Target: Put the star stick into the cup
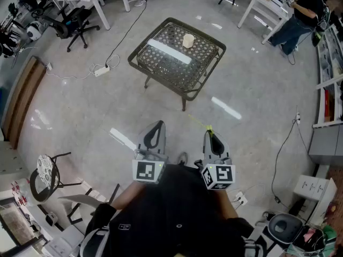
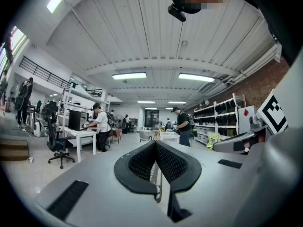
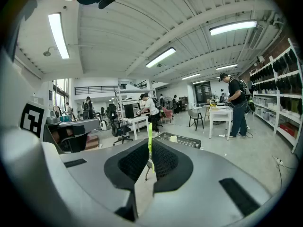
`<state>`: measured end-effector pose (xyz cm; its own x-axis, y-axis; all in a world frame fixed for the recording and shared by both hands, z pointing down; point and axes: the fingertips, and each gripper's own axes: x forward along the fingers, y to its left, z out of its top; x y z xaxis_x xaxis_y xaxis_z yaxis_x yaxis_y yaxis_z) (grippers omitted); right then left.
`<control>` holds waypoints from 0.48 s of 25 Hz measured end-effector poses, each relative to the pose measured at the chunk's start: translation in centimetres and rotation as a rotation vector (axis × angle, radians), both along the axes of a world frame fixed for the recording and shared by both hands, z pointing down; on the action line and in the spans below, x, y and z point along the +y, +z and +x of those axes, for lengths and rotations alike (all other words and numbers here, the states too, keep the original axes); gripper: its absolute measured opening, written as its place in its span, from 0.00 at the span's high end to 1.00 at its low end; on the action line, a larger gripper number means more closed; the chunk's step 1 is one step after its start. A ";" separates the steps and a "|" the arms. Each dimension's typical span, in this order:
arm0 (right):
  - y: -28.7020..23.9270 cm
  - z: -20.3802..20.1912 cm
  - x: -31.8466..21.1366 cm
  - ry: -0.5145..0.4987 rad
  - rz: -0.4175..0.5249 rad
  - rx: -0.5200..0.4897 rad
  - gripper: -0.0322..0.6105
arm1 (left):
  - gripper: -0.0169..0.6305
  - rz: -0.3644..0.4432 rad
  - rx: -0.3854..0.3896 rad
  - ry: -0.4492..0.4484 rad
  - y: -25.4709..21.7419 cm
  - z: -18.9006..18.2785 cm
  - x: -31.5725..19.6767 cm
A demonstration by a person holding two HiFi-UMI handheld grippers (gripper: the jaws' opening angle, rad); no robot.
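Table (image 1: 199,63) ahead (cup (image 1: 187,40) atop); right hand-held gripper (image 1: 210,136) pinches star stick (image 3: 149,144), left one (image 1: 156,128) closed.

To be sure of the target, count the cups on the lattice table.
1. The one pale cup stands on the dark wicker-lattice table, toward its far side. No other cup shows on it, and nothing there is tall enough to hide one.

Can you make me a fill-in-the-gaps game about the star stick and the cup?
1. The right gripper is shut on the star stick, and the shut left gripper holds ____.
2. The cup stands on the table, so the stick is not yet in the ____.
3. In the left gripper view, the stick's tip has the shape of a ____.

Missing words: nothing; cup; star.
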<state>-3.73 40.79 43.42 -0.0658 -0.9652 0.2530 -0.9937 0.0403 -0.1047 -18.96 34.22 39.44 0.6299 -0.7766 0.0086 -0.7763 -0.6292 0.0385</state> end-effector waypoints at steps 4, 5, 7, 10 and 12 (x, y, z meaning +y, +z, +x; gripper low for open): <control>-0.3 0.5 0.0 0.006 0.001 0.000 0.92 | 0.95 -0.008 0.001 -0.002 -0.2 0.3 -0.3; -0.4 0.6 0.0 0.006 0.001 0.000 0.92 | 0.95 -0.010 0.002 -0.003 -0.3 0.3 -0.3; -0.4 0.8 0.1 0.007 0.004 -0.003 0.92 | 0.95 -0.009 0.007 -0.002 -0.5 0.4 -0.2; -0.5 1.4 0.5 0.011 0.014 -0.027 0.92 | 0.95 -0.007 0.005 -0.002 -0.5 0.8 0.0; -0.5 1.9 0.7 0.010 0.020 -0.048 0.92 | 0.95 -0.003 0.000 -0.004 -0.5 1.2 0.1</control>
